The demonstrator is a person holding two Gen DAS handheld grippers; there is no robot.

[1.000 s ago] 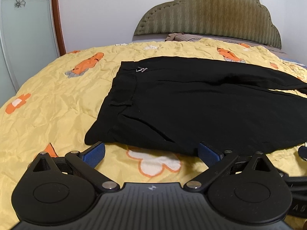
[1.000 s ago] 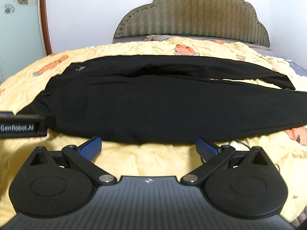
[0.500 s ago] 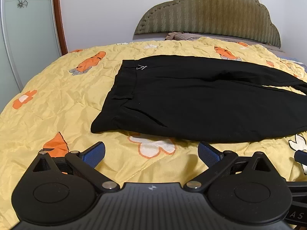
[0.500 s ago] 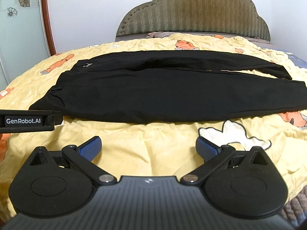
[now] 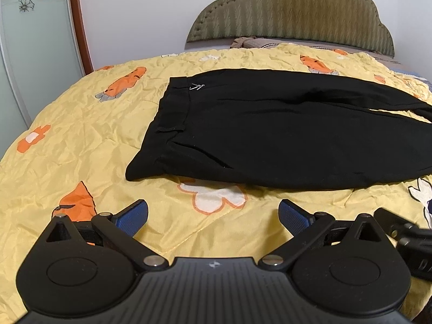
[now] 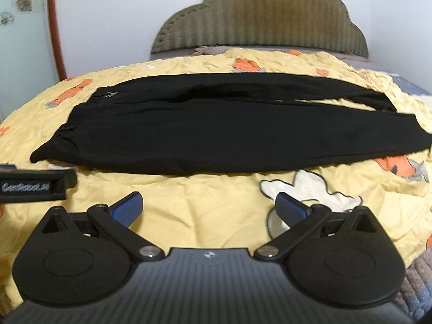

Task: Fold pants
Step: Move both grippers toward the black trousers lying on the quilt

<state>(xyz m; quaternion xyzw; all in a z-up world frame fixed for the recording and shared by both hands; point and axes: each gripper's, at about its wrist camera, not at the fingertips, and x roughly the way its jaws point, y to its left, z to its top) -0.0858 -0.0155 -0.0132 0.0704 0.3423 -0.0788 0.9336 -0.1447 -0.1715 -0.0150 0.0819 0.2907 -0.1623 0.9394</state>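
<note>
Nearest, the left gripper (image 5: 213, 216) and the right gripper (image 6: 209, 206) both hover with jaws spread wide, holding nothing, their blue ribbed pads (image 5: 132, 216) over bare crinkled yellow quilt (image 5: 81, 140). A strip of open quilt separates them from the black pants (image 5: 270, 135), which lie flat across the bed, long axis running left to right: waistband (image 5: 172, 108) to the left, leg ends (image 6: 378, 108) to the right. The legs lie one beside the other, the near leg's edge curving smoothly. The fabric looks soft and matte, with a small metal emblem (image 5: 196, 87) by the waistband. Beyond, a padded, scalloped olive headboard (image 5: 291, 13) stands against the white wall.
</note>
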